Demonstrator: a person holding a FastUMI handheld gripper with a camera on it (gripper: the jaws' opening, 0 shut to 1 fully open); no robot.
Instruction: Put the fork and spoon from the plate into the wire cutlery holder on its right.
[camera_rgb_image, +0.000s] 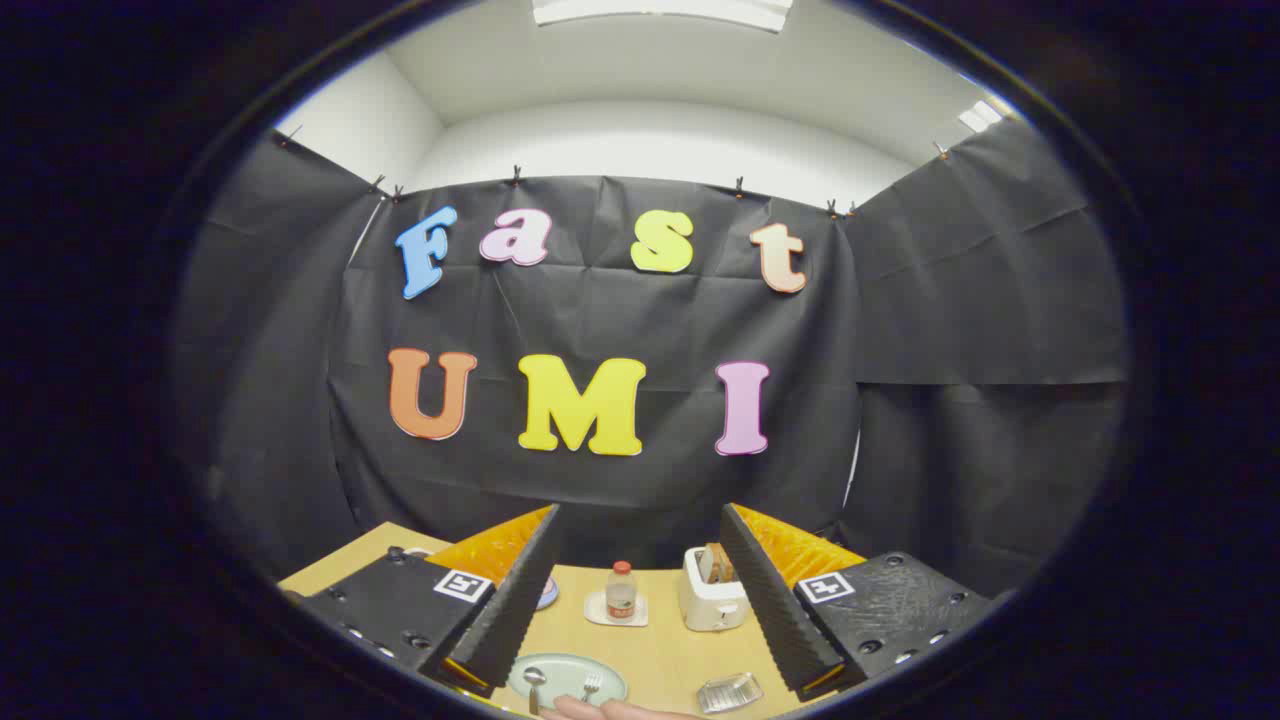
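Plate (612, 682) holding spoon (534, 683) and fork (591, 685), wire cutlery holder (730, 692) beside it, hand-held gripper (640, 530) spread

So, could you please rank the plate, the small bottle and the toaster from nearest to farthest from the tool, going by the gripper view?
The tool is open.
1. Plate, between the fingers, low.
2. Small bottle, beyond it, centre.
3. Toaster, beside the bottle; too close to call.

Black cloth walls (600, 330), white ceiling (650, 90), seemingly wooden table (670, 650).

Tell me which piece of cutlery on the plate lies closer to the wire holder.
The fork: it lies on the plate's right half, toward the wire cutlery holder; the spoon lies left. The open gripper holds nothing.
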